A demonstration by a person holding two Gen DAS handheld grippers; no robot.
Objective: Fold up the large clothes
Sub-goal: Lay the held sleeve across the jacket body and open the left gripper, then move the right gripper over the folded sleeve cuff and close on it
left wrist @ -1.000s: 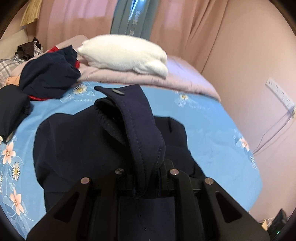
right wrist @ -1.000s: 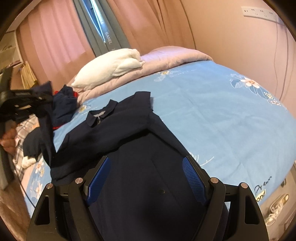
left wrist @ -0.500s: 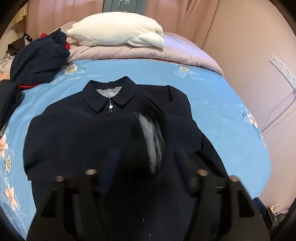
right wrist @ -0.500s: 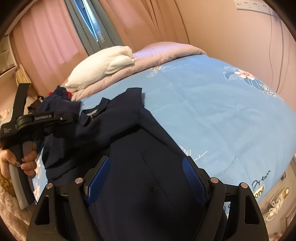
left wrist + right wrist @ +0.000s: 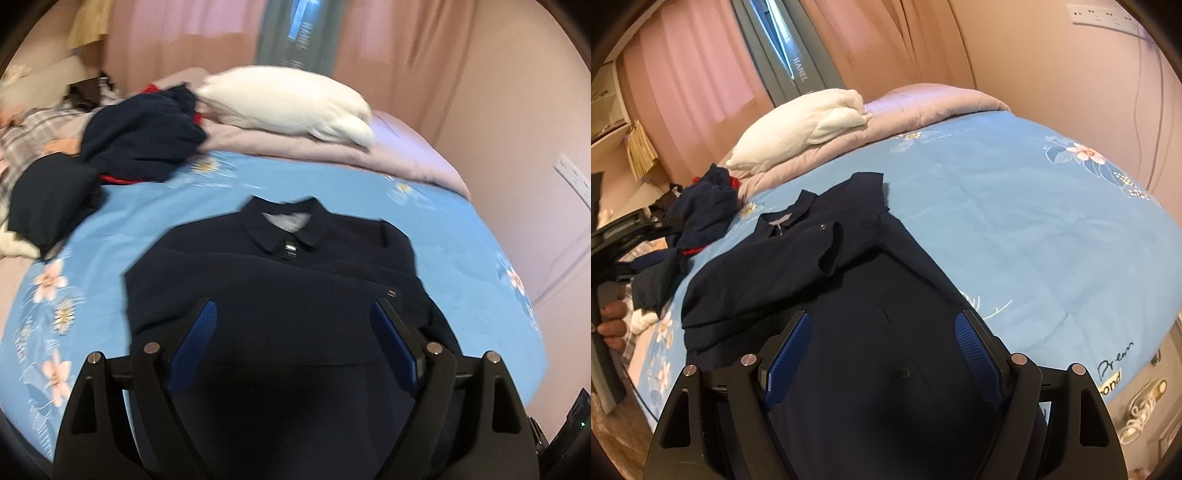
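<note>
Sleeve (image 5: pixel 827 251) dropped; hand (image 5: pixel 611 326) perhaps right-view only.

I see a bed with a blue floral sheet (image 5: pixel 122 229); on it lie a flat navy jacket (image 5: pixel 280 288), heaped dark clothes (image 5: pixel 140 144) and a lilac quilt (image 5: pixel 399 155).

Jacket (image 5: pixel 280 288) dark navy w/ pale grey collar lining. Bed sheet (image 5: pixel 461 266) light blue w/ pink & white flower print; quilt (image 5: pixel 399 155) lilac, pillow (image 5: pixel 291 107) white. Clothes pile (image 5: pixel 140 144) navy w/ red bits, curtains (image 5: pixel 683 85) pink.
</note>
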